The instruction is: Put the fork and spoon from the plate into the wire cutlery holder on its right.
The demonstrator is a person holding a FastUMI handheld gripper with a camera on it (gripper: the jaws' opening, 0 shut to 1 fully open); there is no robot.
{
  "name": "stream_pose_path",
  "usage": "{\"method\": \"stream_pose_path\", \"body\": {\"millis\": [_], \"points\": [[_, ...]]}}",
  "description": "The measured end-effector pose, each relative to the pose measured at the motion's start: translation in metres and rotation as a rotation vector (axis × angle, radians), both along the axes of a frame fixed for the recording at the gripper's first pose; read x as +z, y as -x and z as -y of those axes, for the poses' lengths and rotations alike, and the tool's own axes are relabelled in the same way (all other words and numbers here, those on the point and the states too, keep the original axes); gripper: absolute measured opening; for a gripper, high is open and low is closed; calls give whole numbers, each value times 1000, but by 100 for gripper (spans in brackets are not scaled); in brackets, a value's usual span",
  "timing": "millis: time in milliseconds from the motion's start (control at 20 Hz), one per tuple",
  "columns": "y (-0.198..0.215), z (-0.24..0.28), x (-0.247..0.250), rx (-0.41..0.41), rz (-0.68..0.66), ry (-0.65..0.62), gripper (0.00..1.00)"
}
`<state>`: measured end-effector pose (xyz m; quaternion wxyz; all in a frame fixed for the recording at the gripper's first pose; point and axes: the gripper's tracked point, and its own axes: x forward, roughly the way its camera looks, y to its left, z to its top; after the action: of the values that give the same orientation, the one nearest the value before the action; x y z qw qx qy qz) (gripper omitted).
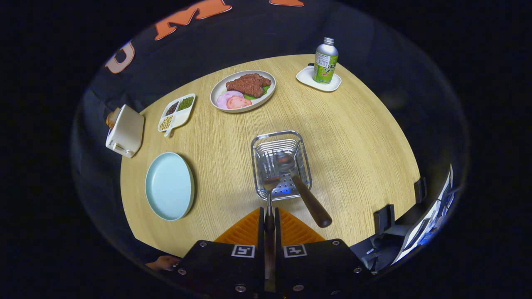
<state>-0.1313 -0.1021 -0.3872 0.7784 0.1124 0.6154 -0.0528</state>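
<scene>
The fork (270,195) is clamped by its handle between the gripper (269,216) fingers, its head held over the wire holder (281,164) mid-table, where the spoon (300,187) already leans. The blue plate (169,185) lies near the left edge. A meat dish (243,91), snack tray (177,112), toaster (125,130) and bottle (325,61) on a saucer (318,79) line the far edge; its label cannot be read.

Fork (270,189): metal tines, dark wooden handle, clamped between fingers of hand-held gripper (269,216), tines pointing forward over near rim of holder (281,165). Spoon (297,182): metal bowl, dark brown wooden handle, already in holder, bowl down inside, handle leaning out over near right rim. Holder: silver wire basket, rectangular, perforated floor, upright on desk. Plate (169,185): pale blue, round, empty, left of holder, apart from it.
</scene>
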Motion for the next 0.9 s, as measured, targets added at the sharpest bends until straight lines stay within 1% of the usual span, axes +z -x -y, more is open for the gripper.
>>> {"method": "stream_pose_path", "body": {"millis": [50, 300, 350, 450, 500, 550, 600, 700, 750, 800, 900], "points": [[-6, 1, 6, -8, 24, -7, 11], [-43, 9, 45, -10, 180, -23, 22], [-53, 8, 58, -8, 224, -37, 23], [-84, 1, 93, 15, 386, -75, 28], [-98, 3, 110, 28, 464, -65, 37], [-107, 6, 129, 39, 543, -53, 41], [-118, 8, 150, 51, 624, -38, 51], [-136, 10, 194, 73, 786, -3, 67], [-144, 12, 219, 73, 875, 19, 71], [-154, 16, 241, 70, 969, 45, 78], [-164, 23, 272, 64, 1094, 114, 80]]}}
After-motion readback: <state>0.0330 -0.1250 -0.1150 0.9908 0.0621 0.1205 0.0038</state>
